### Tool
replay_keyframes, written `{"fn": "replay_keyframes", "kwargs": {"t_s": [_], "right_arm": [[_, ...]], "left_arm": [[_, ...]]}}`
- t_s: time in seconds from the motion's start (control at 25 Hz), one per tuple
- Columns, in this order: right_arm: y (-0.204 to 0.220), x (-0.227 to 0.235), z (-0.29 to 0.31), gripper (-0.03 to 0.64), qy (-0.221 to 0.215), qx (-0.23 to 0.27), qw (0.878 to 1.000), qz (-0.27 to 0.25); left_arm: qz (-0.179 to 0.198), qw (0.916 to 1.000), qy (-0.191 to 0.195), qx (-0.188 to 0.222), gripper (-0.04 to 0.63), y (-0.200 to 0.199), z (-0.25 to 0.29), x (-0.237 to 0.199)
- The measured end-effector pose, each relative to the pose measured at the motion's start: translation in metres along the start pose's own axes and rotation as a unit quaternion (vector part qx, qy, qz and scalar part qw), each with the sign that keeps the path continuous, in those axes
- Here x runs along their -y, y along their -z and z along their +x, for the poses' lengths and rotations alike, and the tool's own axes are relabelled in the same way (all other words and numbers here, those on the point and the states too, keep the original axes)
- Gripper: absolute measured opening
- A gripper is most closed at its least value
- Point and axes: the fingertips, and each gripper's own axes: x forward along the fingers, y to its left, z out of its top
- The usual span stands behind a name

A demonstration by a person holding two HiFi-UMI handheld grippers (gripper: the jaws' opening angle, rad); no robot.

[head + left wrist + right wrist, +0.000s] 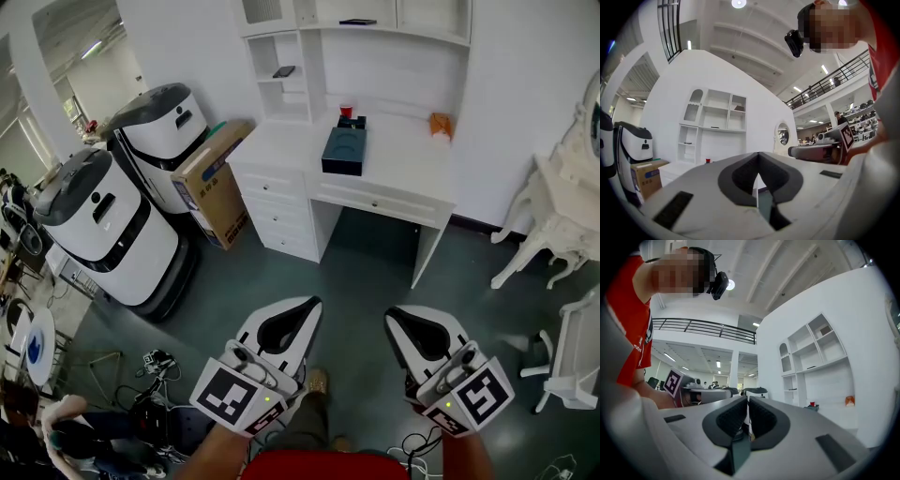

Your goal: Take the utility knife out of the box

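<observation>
Standing well apart from the white tabletop (403, 155), the person holds both tools low and roughly level, pointed across the grey floor (366, 272) toward it. This looks like an approach posture, with nothing yet within reach. The left gripper (309, 302) has its jaws pressed together at the tips, and nothing sits between them. The right gripper (396, 314) shows a thin slit between its jaws, barely parted and also empty.

The dark box (343, 150) rests on the tabletop, near the front edge, with a red cup (346, 111) just behind it and an orange object (441, 124) off to its right. The utility knife itself cannot be seen from here. By my judgement it lies inside the box, so the task has hardly begun. Getting closer comes first, then one gripper can steady the box while the other reaches in.
</observation>
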Motion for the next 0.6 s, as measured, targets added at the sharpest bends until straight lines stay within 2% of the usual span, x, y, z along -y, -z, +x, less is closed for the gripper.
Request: {"fn": "replay_keyframes", "kwargs": {"t_s": [0.32, 0.6], "right_arm": [[-0.001, 0.07, 0.088, 0.028, 0.017, 0.006, 1.0, -0.009], [-0.005, 0.135, 0.176, 0.028, 0.042, 0.018, 0.999, -0.021]], "left_arm": [[0.015, 0.9999, -0.003, 0.007, 0.037, 0.006, 0.068, -0.103], [0.015, 0.9997, 0.02, -0.002, 0.037, 0.012, 0.128, -0.194]]}}
